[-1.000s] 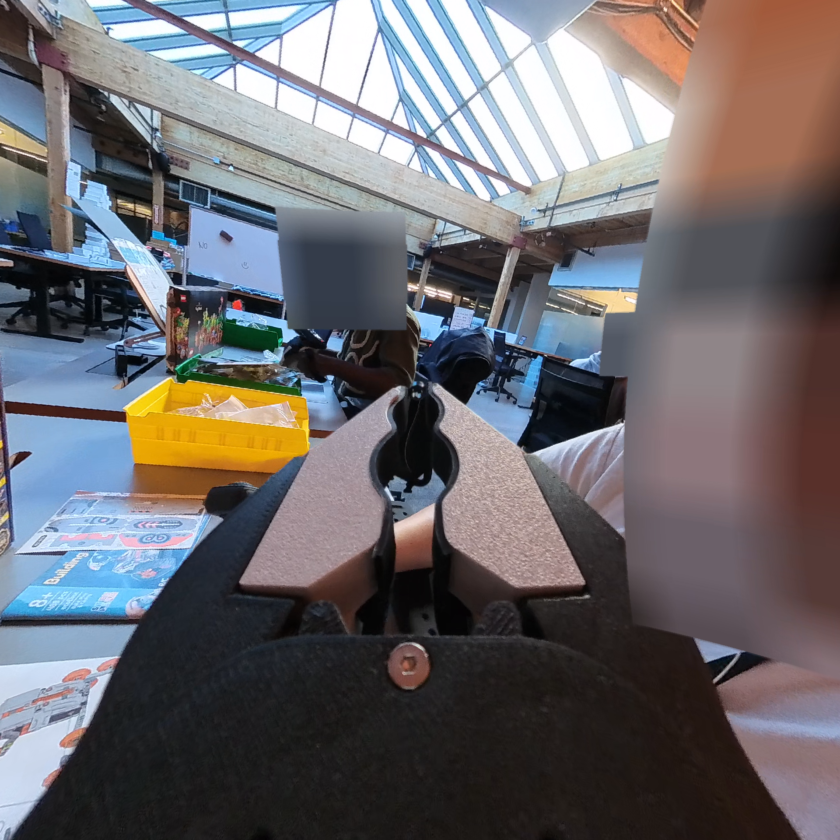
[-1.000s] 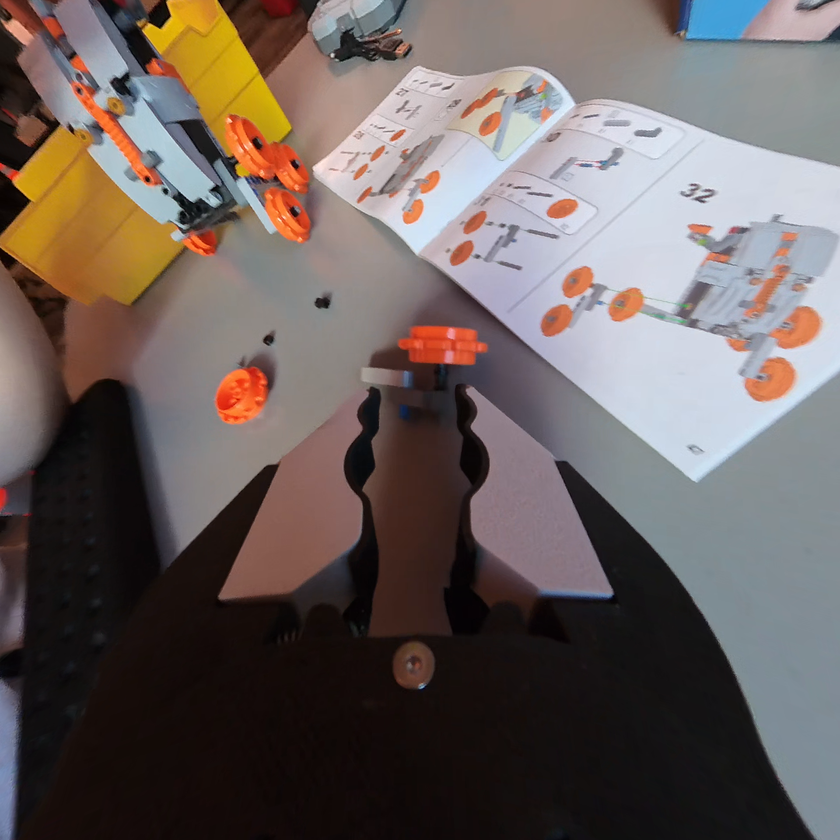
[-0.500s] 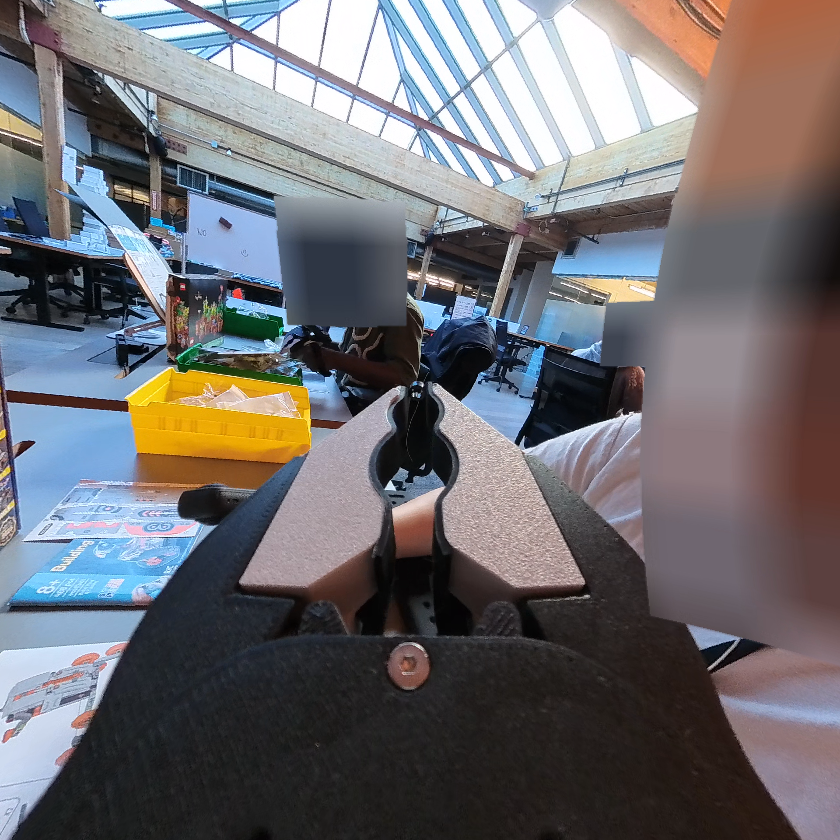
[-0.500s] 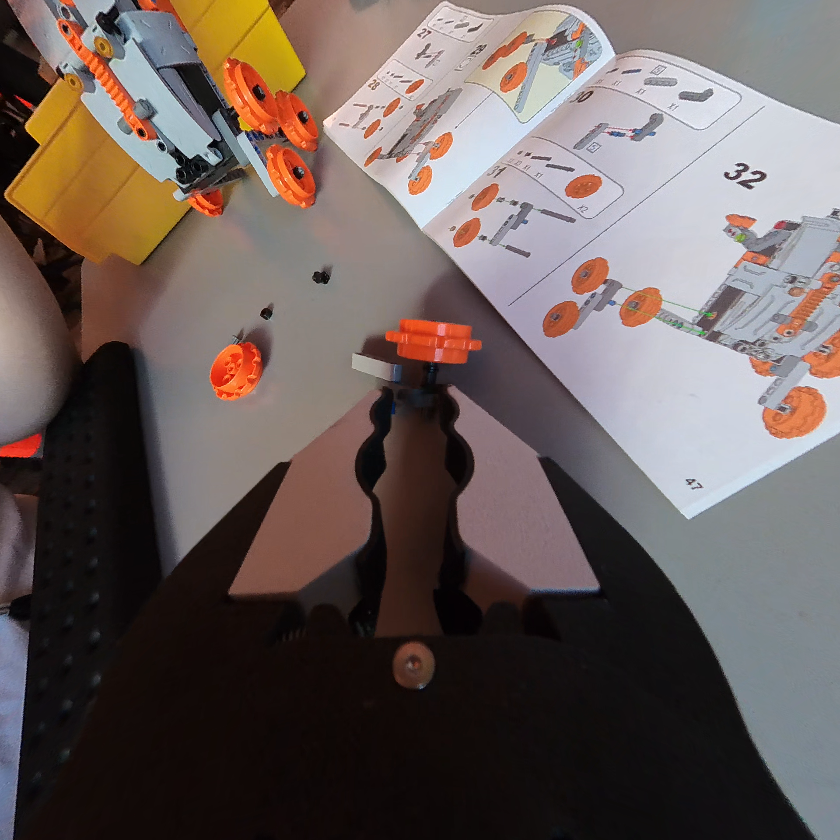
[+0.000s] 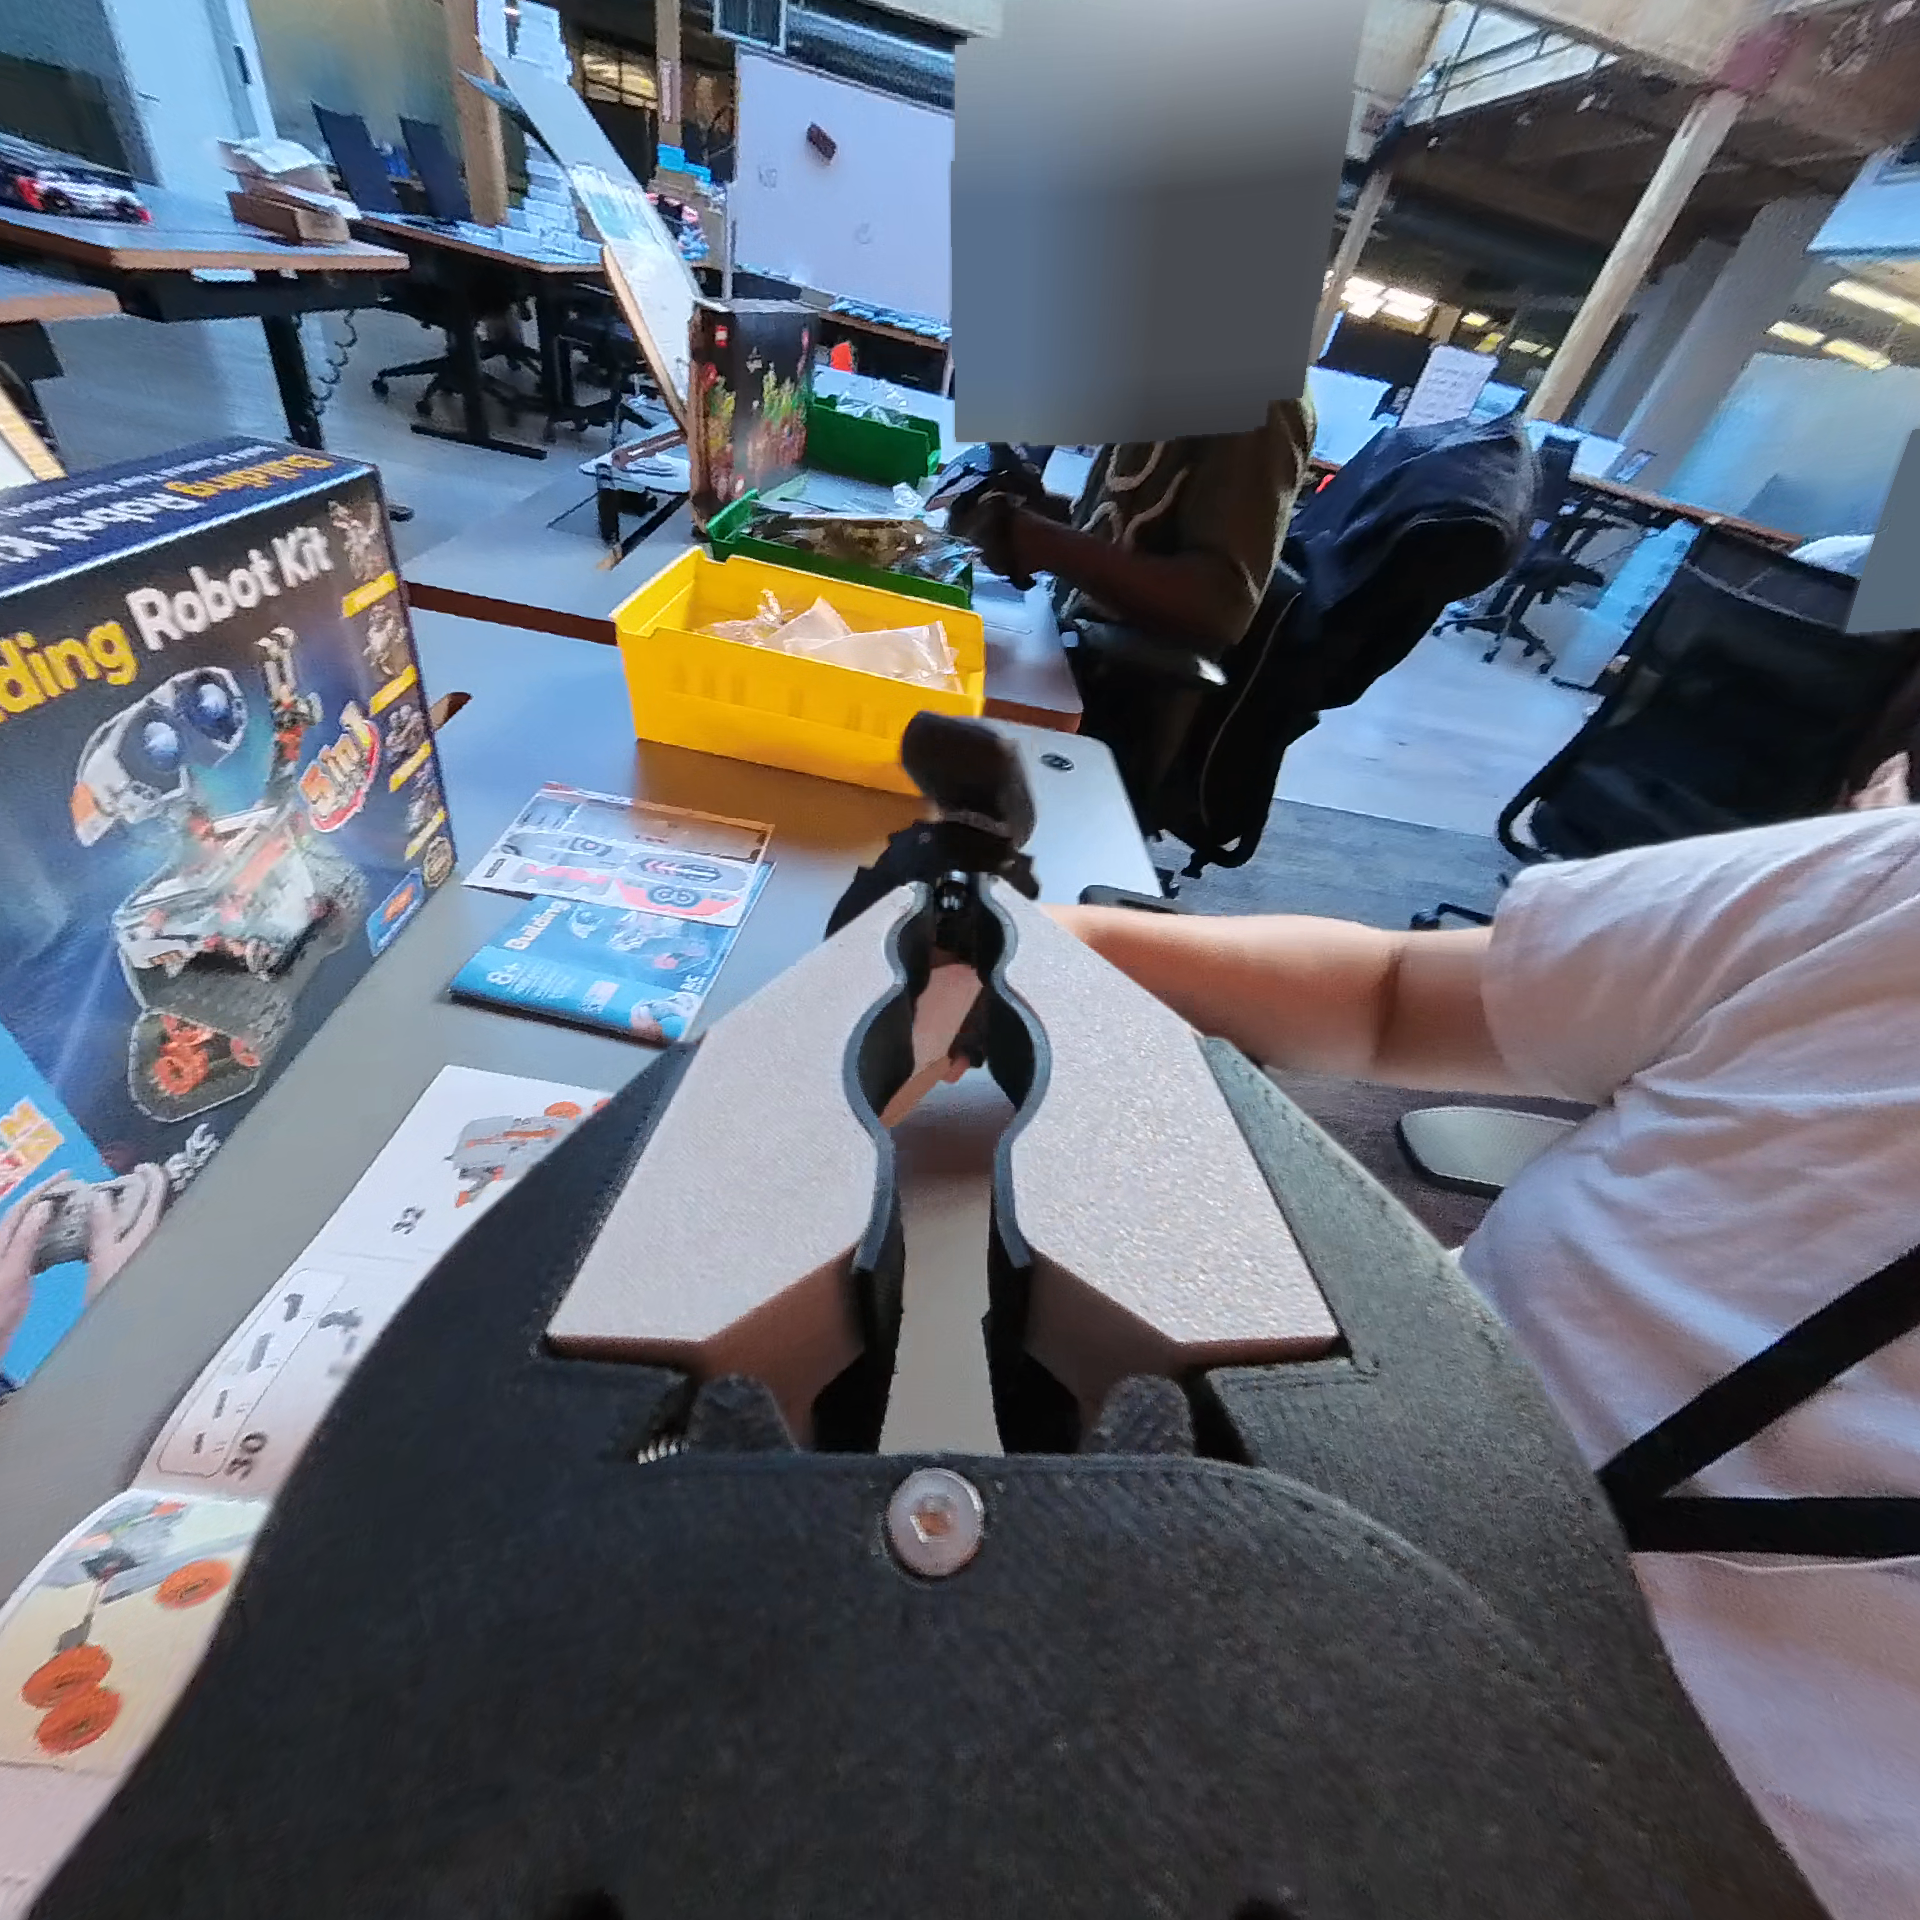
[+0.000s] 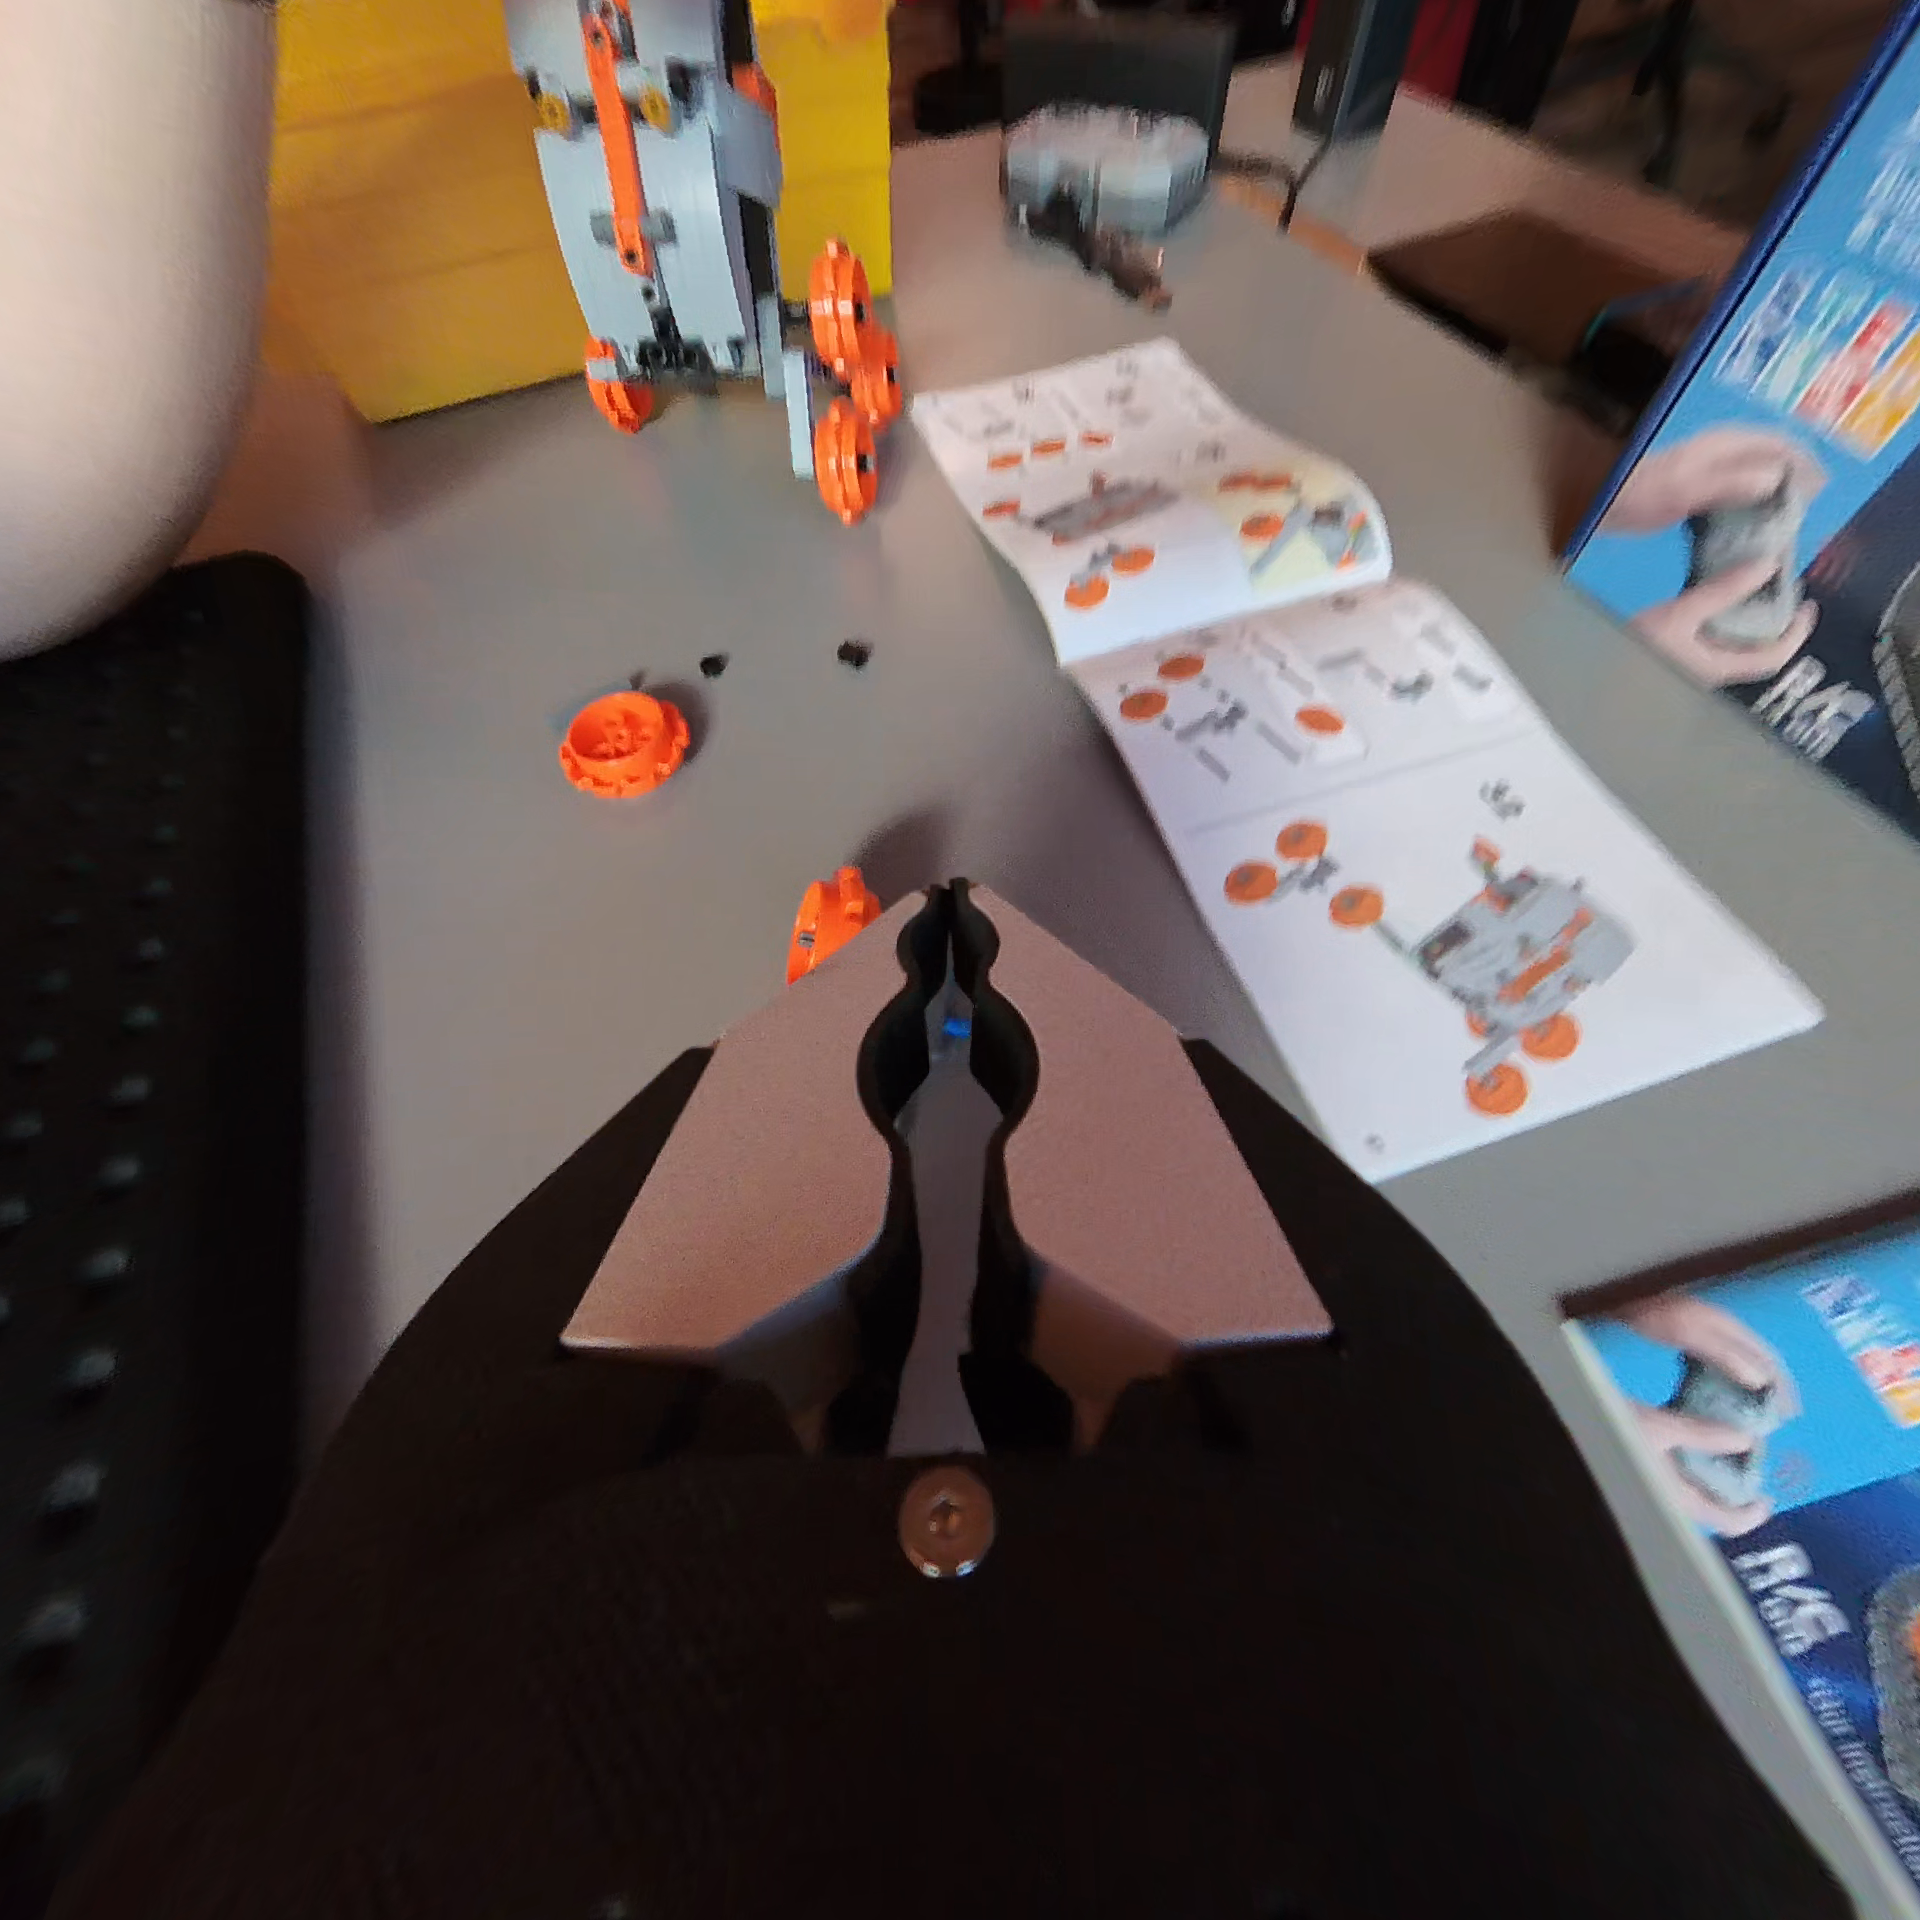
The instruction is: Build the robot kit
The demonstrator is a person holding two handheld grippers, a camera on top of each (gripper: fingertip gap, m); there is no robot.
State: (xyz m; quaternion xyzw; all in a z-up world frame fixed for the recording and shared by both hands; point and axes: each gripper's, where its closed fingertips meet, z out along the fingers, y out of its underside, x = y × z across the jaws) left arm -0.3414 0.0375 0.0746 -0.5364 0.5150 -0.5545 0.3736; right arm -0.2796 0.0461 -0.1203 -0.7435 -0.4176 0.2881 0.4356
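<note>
My right gripper [image 6: 951,891] is shut on a small grey beam [image 6: 948,1023] with a blue pin. An orange wheel [image 6: 826,920] on that beam sticks out to the left of the fingertips, just above the grey table [image 6: 520,582]. A loose orange wheel [image 6: 621,746] and two tiny black pins [image 6: 712,665] lie ahead. A grey and orange wheeled model [image 6: 665,208] stands against a yellow bin [image 6: 416,208]. My left gripper [image 5: 953,891] has its jaws together with nothing clearly between them. It points at the right gripper's black body [image 5: 966,779] and the person's forearm [image 5: 1247,987].
An open instruction booklet [image 6: 1351,831] lies to the right, also in the left wrist view [image 5: 364,1299]. A blue kit box [image 6: 1787,416] stands beyond it. A grey motor unit [image 6: 1107,182] sits far back. The left gripper's black body [image 6: 145,1039] is at the left. Another person sits behind a second yellow bin [image 5: 800,686]. My right fingertips sit around 20 cm from my left ones. To reach the loose orange wheel [image 6: 621,746] in a straight line is about 15 cm for my right fingers, about 25 cm for my left.
My right gripper was open around the wheel piece and has shut on it, and the piece has turned sideways. Both views have swung: the left one now looks lower, onto the table and box.
</note>
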